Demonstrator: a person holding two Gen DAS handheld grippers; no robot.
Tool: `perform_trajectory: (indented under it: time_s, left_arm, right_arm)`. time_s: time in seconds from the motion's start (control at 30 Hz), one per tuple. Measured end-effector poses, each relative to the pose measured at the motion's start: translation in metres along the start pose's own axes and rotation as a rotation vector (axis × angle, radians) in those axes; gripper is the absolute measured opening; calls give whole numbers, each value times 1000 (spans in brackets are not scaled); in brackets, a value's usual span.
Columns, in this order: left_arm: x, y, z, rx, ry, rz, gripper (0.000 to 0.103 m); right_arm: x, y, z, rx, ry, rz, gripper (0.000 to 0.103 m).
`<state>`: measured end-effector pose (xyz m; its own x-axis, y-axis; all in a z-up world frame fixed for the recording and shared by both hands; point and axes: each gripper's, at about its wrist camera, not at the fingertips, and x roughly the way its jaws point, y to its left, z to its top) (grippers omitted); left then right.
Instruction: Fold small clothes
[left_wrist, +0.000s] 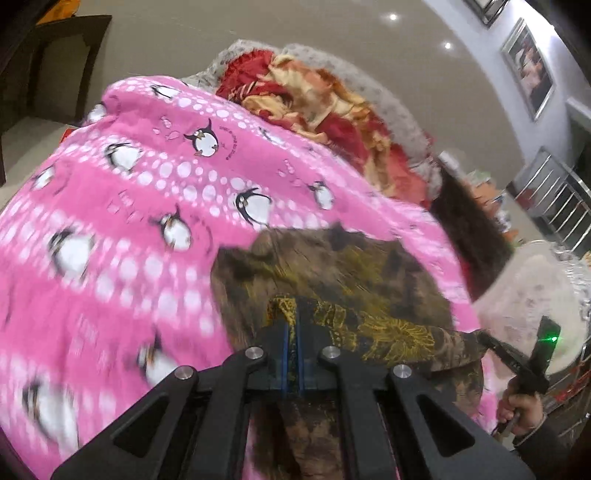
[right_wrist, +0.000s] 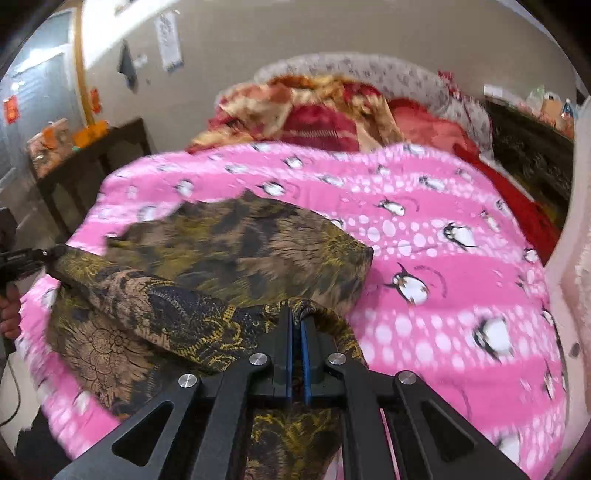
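Brown patterned garment on pink blanket, both grippers pinching it

A bed under a pink penguin blanket fills the middle, with a rumpled red and gold quilt heaped at twelve o'clock. Behind it runs a plain beige wall, and a dark wooden table stands at ten o'clock. Framed pictures hang at two o'clock, ceiling lights glinting on the wall beside them.
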<state>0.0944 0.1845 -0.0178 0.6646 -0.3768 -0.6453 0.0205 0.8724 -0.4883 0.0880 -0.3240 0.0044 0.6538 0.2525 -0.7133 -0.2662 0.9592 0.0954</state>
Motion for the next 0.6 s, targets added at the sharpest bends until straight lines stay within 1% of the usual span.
perform_trajectory:
  time_s: [0.07,0.1,0.17,0.3,0.4,0.47,0.5,0.57,0.6]
  left_arm:
    - [21,-2,13,26,12,41,3]
    - [33,-4,20,54,16,66,3]
    - [47,-6,29,71,20,82,3]
    - [72,2,45,53,25,114,3]
    - [83,5,47,55,28,140,3]
    - [87,5,43,72,32,163,4]
    - [90,5,40,76,39,185,6]
    - [93,8,35,75,54,209,7]
    - [92,8,35,74,56,206,7]
  right_arm:
    - [28,-5,14,5,30,-11,5]
    - [40,-8,22,6,39,-20,5]
    - [57,-12,33,9,48,-25,5]
    - [88,-23,50,19,72,-16,5]
    - [108,-30,53,36,99,0,5]
    - [121,-33,53,49,118,33,7]
    - [128,-35,53,60,131,47,7]
    - [136,-44,52,105,161,107,14]
    - [136,-52,52,147,176,161,20]
